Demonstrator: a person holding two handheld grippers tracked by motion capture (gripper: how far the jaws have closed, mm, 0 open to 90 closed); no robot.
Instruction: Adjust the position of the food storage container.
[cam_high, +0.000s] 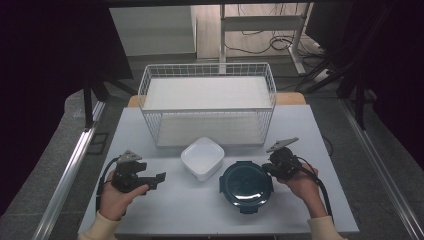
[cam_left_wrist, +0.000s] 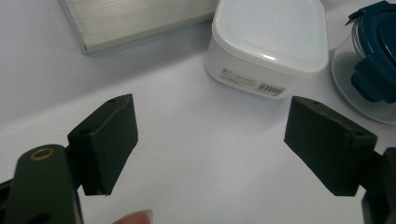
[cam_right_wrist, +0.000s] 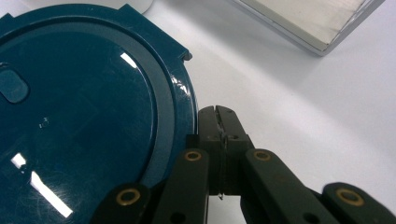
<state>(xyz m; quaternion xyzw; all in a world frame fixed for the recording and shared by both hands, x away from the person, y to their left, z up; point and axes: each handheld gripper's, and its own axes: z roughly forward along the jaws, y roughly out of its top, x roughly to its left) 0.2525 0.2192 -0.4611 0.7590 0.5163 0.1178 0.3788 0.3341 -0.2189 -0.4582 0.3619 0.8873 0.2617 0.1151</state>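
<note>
Closed right gripper (cam_right_wrist: 219, 122), jaws pressed together with nothing between, tips just beside the rim of the round teal lid (cam_right_wrist: 88, 116), at its right edge in the high view. Sits on a clear round container (cam_high: 247, 186) near the front of the white table (cam_high: 165, 210). Just to its left, set slightly farther back, a white square box (cam_high: 202, 158) with a label on its side. Left of that, well apart, the left gripper (cam_left_wrist: 210, 144), jaws spread wide and empty, above bare tabletop. Behind both containers, a white wire basket (cam_high: 207, 107) at the table's far edge.
</note>
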